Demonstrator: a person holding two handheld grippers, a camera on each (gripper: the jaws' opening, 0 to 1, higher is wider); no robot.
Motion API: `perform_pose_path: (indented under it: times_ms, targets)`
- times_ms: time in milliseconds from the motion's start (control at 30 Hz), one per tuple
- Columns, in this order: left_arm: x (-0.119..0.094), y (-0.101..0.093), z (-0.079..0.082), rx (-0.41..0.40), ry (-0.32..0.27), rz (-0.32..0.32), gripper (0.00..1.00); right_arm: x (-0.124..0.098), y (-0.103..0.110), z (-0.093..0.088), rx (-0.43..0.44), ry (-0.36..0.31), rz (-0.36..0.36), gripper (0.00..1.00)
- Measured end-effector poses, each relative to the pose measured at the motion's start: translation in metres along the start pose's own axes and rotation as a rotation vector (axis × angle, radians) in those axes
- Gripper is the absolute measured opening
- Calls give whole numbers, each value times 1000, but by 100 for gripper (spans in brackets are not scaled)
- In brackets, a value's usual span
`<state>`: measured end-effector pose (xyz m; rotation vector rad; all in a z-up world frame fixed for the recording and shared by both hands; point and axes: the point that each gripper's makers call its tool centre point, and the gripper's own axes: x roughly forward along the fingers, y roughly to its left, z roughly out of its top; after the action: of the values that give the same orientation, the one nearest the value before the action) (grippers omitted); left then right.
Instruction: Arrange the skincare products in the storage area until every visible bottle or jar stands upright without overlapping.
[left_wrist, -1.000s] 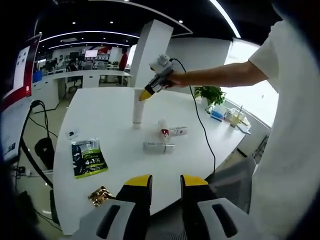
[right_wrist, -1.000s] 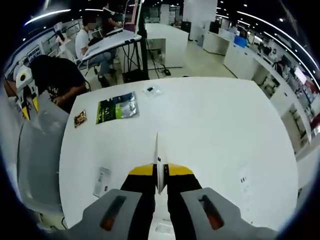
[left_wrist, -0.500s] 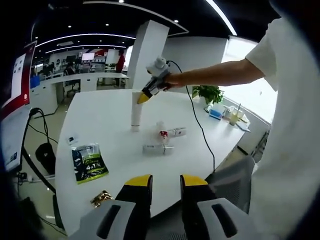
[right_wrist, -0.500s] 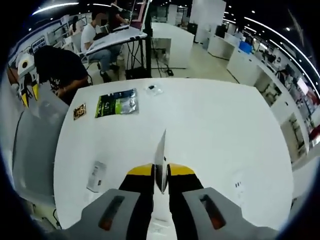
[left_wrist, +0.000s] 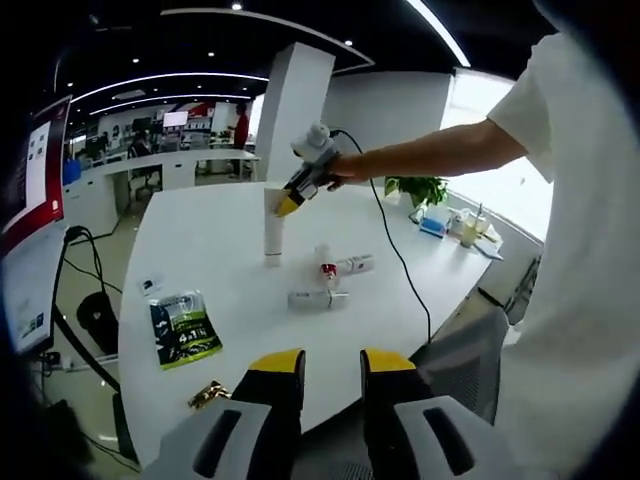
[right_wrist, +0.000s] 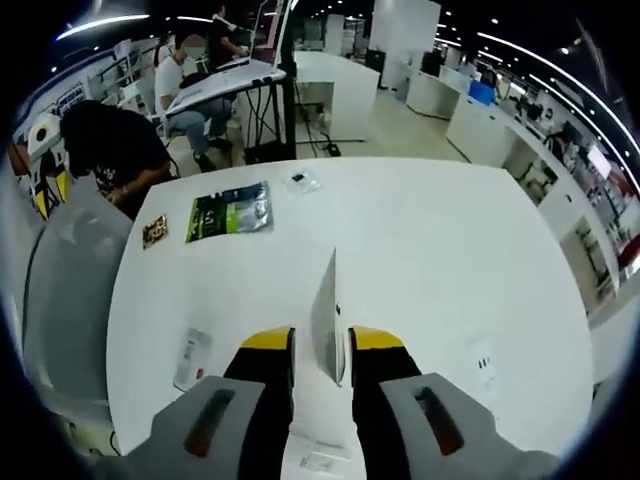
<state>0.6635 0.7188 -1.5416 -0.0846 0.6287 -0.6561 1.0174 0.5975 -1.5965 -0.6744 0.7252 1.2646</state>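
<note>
Skincare products sit mid-table: a green pouch at left, then a tall white tube standing upright with the right gripper narrowly parted around its top, then two bottles lying flat. The left gripper hangs parted, empty.

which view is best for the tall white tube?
Left gripper view: the tall white tube stands upright on the table, full side visible, right gripper at its top. Right gripper view shows only its crimped top end-on between the jaws.

Bright, even light from ceiling strip lamps and a glaring window (fisheye bending at edges); sharp focus.
</note>
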Motion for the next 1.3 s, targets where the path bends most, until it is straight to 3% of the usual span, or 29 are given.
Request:
perform_pose_path:
  times_ms: [167,400,467,533,767,967,1100,1233,1300]
  targets:
    - [0,-4,1,-5,-6,-7,23,-4,-2,-2,105,-34,-29,27]
    - [4,-11,2,7,-3,-22,23,-21,-4,-4,184,-105,-70,37]
    - [6,-14,3,12,-1,-29,23,-27,-5,-5,251,-144,-89,43]
    - [7,-18,6,20,-4,-46,23,-36,-1,-5,320,-195,-93,43]
    - [13,-22,14,40,-10,-80,23,-66,8,-14,448,-314,-125,47]
    - [21,-27,26,54,-33,-120,23,-96,19,-6,622,-529,-111,49]
    - [26,-34,28,81,-25,-154,23,-107,24,-10,749,-612,-102,47]
    - [28,-37,31,116,-32,-172,22,-104,32,-36,704,-531,-180,55]
    - [30,-38,31,119,-31,-178,22,-103,36,-40,719,-539,-171,59]
